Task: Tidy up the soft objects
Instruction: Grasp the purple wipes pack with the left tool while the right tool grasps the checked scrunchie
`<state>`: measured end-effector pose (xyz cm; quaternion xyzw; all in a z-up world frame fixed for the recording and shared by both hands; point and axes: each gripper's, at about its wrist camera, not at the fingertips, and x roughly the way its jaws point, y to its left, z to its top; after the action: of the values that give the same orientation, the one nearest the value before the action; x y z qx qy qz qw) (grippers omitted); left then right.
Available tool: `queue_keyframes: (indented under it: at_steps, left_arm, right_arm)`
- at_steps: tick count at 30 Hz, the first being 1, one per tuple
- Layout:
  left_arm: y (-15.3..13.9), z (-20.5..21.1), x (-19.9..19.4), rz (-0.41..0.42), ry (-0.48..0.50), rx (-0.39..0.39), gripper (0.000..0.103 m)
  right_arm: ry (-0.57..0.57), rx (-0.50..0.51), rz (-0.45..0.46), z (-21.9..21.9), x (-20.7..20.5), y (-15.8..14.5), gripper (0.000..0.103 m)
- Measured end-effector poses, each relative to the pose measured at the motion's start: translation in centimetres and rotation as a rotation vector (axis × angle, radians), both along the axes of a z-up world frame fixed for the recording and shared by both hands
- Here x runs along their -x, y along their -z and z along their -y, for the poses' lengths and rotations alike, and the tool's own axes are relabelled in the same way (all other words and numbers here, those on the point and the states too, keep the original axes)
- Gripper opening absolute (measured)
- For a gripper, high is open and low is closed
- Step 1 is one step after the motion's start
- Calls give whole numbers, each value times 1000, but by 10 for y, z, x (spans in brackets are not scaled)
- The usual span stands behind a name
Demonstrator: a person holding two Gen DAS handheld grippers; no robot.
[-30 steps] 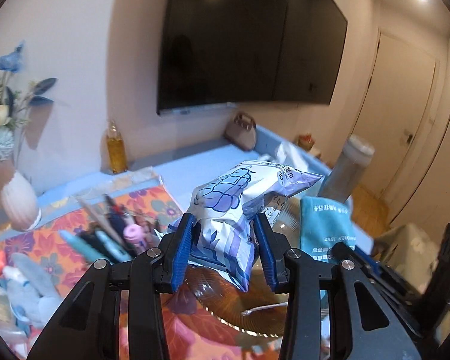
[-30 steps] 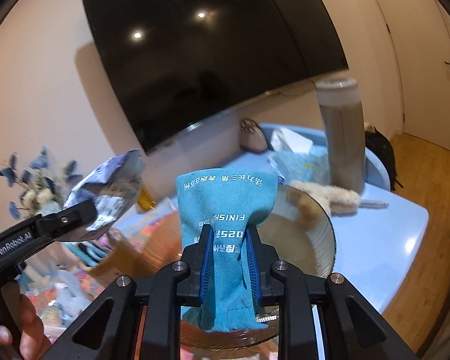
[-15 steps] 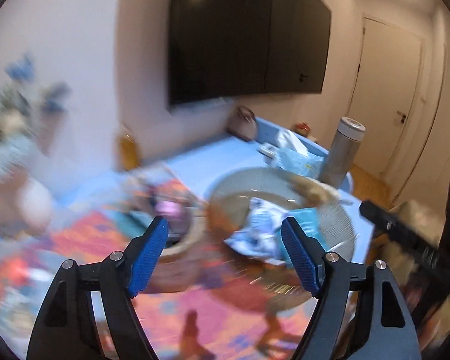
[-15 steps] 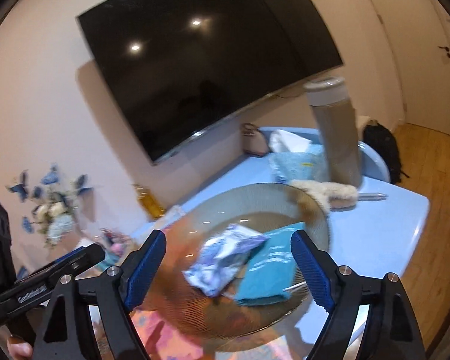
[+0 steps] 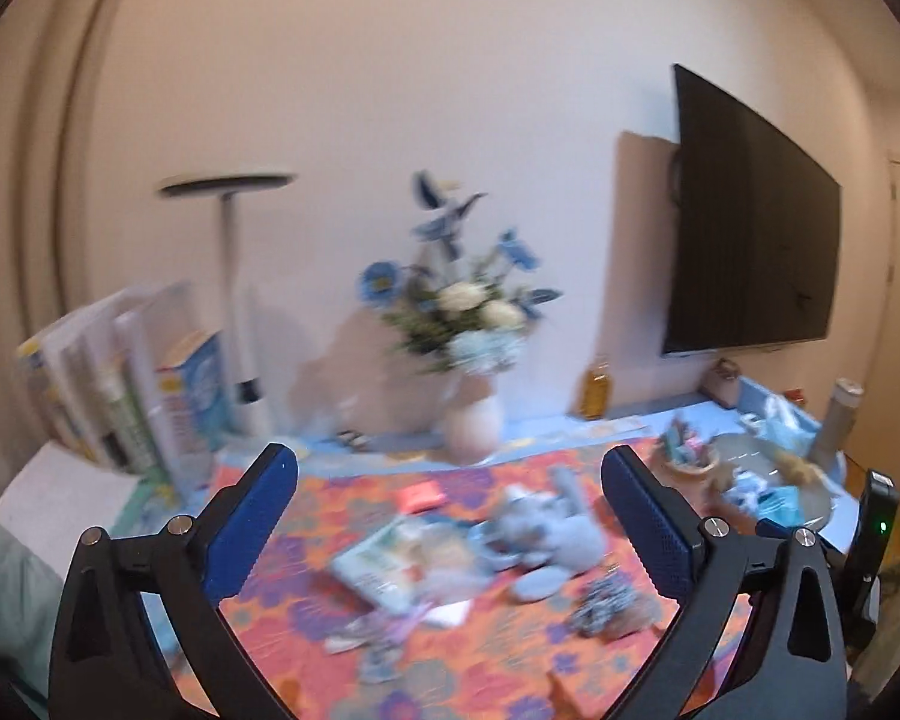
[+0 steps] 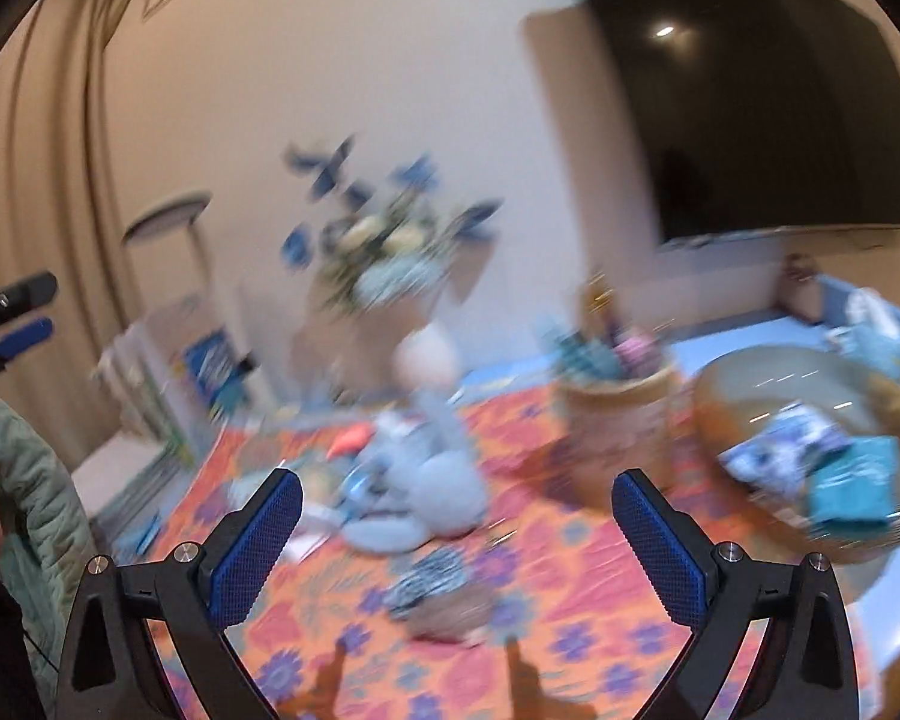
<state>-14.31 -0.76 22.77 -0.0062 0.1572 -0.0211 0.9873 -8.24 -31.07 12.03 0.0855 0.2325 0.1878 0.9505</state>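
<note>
A glass bowl (image 6: 768, 360) at the right holds a purple-white snack packet (image 6: 780, 456) and a teal cloth pouch (image 6: 852, 489); the same bowl (image 5: 822, 498) shows small in the left wrist view. A grey-blue plush toy (image 5: 546, 534) (image 6: 426, 480) and a striped fabric bundle (image 5: 609, 600) (image 6: 432, 579) lie on the floral cloth. My left gripper (image 5: 449, 456) hovers above them, its jaws opening wide with nothing between them. The right gripper (image 6: 456, 477) is the same, jaws opening and empty. Both views are motion-blurred.
A flower vase (image 5: 471, 414), upright books (image 5: 126, 384) and a lamp (image 5: 234, 300) stand at the back. A woven pot of pens (image 6: 618, 420) sits beside the bowl. A booklet (image 5: 408, 558) lies left of the plush. A person's pale green sleeve (image 6: 24, 480) is at left.
Both grippers opened and let go: the packet and the teal pouch now lie in the bowl. Both hands have swung left, away from the bowl, toward the floral cloth.
</note>
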Motion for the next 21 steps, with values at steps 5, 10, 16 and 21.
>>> queue_keyframes:
  at_steps: [5,10,16,21]
  left_arm:
    - [72,-31,-23,-101,-7,49,102]
    - [160,-68,-74,-259,-36,202,101]
    - [214,-97,-99,-313,-9,436,101]
    - [209,-68,-97,-297,9,283,101]
  right_arm:
    - [-61,-1,-130,-31,-33,45,103]
    - [34,76,-164,-26,-57,62,103]
    - [105,98,-235,-13,-79,85,103]
    - [72,78,-229,-10,-77,83,103]
